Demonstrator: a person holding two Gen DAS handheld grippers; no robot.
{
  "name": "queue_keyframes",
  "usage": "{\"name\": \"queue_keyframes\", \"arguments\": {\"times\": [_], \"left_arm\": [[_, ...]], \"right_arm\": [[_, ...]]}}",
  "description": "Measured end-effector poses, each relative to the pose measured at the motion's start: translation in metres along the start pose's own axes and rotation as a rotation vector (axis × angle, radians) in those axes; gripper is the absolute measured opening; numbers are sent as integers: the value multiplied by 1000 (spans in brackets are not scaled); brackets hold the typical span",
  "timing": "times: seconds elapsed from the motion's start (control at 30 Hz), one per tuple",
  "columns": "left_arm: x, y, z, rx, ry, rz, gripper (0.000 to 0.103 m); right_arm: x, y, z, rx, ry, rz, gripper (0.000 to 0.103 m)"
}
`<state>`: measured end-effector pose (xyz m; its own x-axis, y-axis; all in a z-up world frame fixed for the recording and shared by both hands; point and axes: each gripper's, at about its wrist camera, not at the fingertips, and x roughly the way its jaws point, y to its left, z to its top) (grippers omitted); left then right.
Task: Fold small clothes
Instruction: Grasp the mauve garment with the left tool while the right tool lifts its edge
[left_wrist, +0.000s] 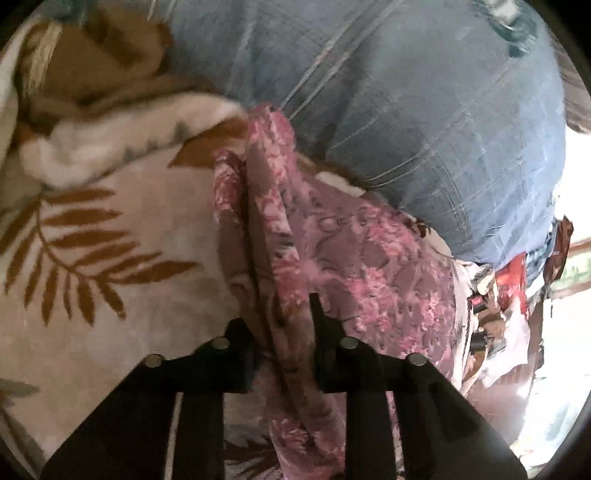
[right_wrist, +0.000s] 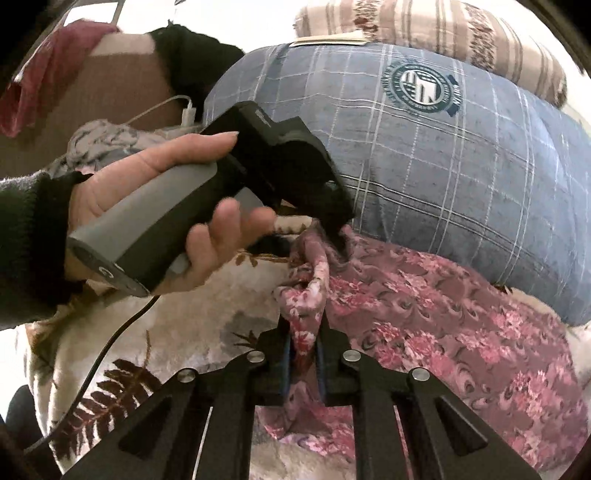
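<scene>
Both grippers pinch one edge of the pink floral garment (right_wrist: 443, 314): our left gripper (left_wrist: 284, 332) and right gripper (right_wrist: 304, 343) are clamped nearly shut on gathered cloth, probably to lift a straight fold line. It lies on the leaf-print blanket (left_wrist: 110, 258), stretching lengthwise toward the blue checked pillow (right_wrist: 443, 166).

- A soft cream blanket (left_wrist: 110, 295) with brown fern leaves covers the bed.
- A big blue checked pillow (right_wrist: 443, 177) lies behind.
- A striped pillow (right_wrist: 461, 33) sits on top.
</scene>
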<state>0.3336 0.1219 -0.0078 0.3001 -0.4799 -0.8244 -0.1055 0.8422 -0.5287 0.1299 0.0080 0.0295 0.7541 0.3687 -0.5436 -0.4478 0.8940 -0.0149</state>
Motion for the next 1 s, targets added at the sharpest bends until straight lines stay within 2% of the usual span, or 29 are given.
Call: {"name": "queue_keyframes", "arguments": {"times": [0.13,0.47,0.67,0.83,1.0], "left_arm": [[-14,-25,-3,53,-44,-8,11],[-35,-124,-25,199,-112,-4,11],[-20,-176,-40,261,-120,33,11],[5,-207,-49,262,-116,62,11],[39,-239,-57,302,-90,129,11]], "right_arm": [[-15,-19,0,84,-32,18,9],[-78,-72,-1,235,-161,15,9],[-104,-118,-15,307,-180,14,9],[-117,-153,-33,345,-209,15,8],[-114,-192,-57,504,-206,66,8]]}}
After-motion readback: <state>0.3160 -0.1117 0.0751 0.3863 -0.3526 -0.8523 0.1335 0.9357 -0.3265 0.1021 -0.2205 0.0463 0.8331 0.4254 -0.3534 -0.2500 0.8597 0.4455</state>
